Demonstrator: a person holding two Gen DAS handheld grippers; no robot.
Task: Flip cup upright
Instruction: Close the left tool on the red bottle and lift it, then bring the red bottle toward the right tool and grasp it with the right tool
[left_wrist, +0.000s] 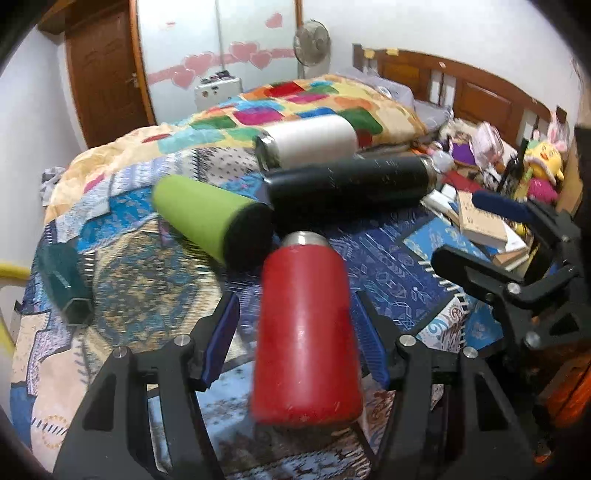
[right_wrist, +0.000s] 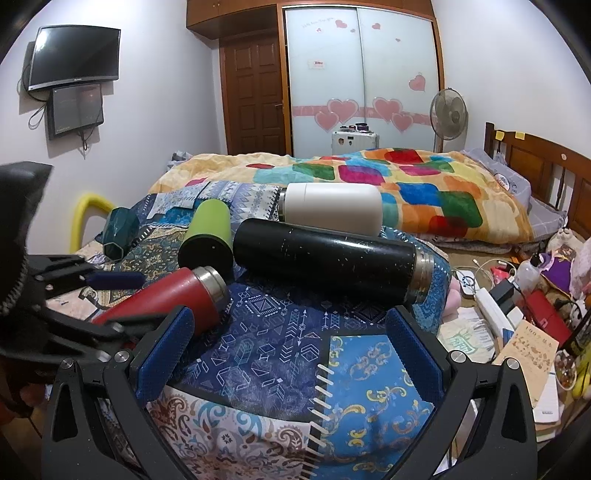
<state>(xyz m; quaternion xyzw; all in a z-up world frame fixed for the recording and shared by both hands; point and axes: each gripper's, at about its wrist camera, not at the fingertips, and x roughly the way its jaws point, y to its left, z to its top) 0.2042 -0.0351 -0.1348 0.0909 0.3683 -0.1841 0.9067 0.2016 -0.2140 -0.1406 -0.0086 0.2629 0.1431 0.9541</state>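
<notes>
A red cup with a steel rim lies on its side on the patterned cloth, between the blue pads of my left gripper. The jaws stand open on either side of it, not touching. The red cup also shows in the right wrist view, with the left gripper around it. My right gripper is open and empty above the blue cloth; it appears at the right of the left wrist view.
A green cup, a black flask, a white cup and a dark teal cup lie on their sides nearby. Books and clutter sit to the right. A colourful quilt covers the bed behind.
</notes>
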